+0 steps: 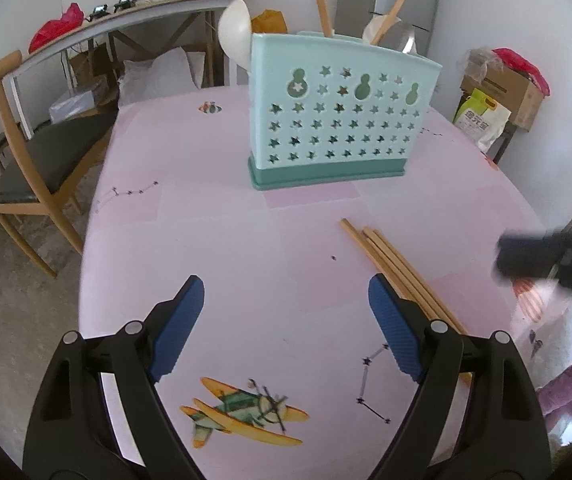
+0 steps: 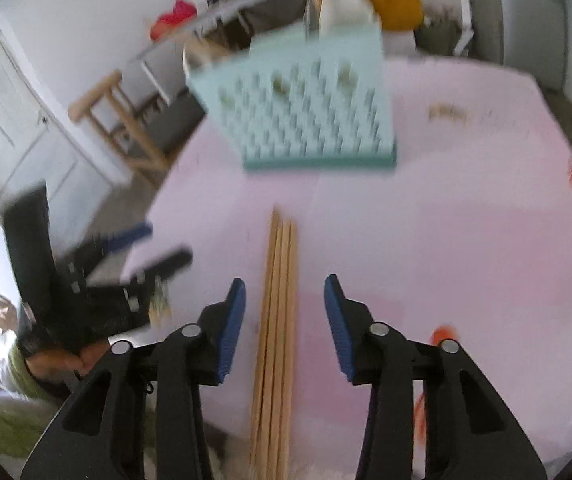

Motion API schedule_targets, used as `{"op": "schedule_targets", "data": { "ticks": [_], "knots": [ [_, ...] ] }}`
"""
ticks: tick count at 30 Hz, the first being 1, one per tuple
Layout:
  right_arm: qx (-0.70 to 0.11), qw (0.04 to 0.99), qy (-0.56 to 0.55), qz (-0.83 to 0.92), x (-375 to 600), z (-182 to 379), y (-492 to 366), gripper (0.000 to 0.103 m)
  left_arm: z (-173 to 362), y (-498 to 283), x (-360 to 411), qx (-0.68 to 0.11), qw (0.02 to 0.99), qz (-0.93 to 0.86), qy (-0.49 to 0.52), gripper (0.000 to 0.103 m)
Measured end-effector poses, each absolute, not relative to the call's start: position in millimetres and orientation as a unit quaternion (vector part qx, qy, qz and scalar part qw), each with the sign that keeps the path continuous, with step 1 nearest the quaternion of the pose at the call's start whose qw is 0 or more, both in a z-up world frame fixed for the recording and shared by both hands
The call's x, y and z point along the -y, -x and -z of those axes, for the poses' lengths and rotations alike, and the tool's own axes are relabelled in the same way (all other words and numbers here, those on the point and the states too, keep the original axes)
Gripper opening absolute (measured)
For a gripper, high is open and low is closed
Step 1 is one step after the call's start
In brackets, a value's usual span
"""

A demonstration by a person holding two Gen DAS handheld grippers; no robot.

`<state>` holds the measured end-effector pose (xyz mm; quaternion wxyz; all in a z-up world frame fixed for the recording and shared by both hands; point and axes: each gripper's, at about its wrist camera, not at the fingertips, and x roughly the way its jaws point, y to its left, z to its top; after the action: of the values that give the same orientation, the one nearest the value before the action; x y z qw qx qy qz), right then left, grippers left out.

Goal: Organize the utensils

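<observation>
A mint-green plastic utensil holder [image 1: 333, 116] stands upright on the pink tablecloth [image 1: 214, 240], its flat front wall pierced with rows of small star holes and three gourd-shaped cut-outs above a darker teal base. From its top poke a white spoon bowl [image 1: 234, 32], two wooden handles and something metallic at the back. In front of the holder, a little to its right, a bundle of slim wooden chopsticks [image 2: 276, 320] lies flat on the cloth, side by side, with nothing between them and the holder. The cloth is smooth and printed: a yellow and green aeroplane [image 1: 246, 408] well in front of the holder and constellation lines near it.

The left gripper [image 1: 286, 304] hangs above the cloth in front of the holder with its ribbed blue pads spread wide and nothing between them; the chopsticks pass just beside its right pad. The right gripper [image 2: 284, 304] straddles the chopsticks, released, its blue pads clear of the wood on both sides; its view is blurred.

Beyond the holder's left side stand a wooden chair [image 1: 26, 160] with a dark seat and a cluttered desk [image 1: 134, 12]; to its right sit a cardboard box [image 1: 501, 88] and a bag
</observation>
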<state>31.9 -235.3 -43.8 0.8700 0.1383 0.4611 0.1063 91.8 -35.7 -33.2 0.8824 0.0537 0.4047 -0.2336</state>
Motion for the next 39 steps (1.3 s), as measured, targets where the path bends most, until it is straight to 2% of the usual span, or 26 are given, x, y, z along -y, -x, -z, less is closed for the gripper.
{"op": "schedule_targets", "data": {
  "ticks": [3,7,14,21,31,39],
  "knots": [
    [-0.484,0.86,-0.124,-0.102,224,63,-26,0.027,36,-89,40,-0.414,0.872,0.258,-0.037,0.074],
    [-0.501,0.85,-0.128,-0.096,219,75,-27,0.019,38,-84,52,-0.426,0.853,0.3,-0.027,0.051],
    [-0.51,0.846,-0.125,-0.086,214,90,-31,0.011,44,-69,76,-0.435,0.827,0.353,-0.039,0.027],
    [-0.504,0.852,-0.116,-0.079,216,89,-25,0.007,50,-65,93,-0.449,0.81,0.376,-0.044,0.023],
    [-0.491,0.862,-0.118,-0.047,223,88,-30,0.006,61,-61,116,-0.467,0.797,0.374,-0.076,0.023],
    [-0.486,0.862,-0.138,-0.036,232,89,-32,0.006,66,-59,133,-0.462,0.803,0.356,-0.12,0.028]
  ]
}}
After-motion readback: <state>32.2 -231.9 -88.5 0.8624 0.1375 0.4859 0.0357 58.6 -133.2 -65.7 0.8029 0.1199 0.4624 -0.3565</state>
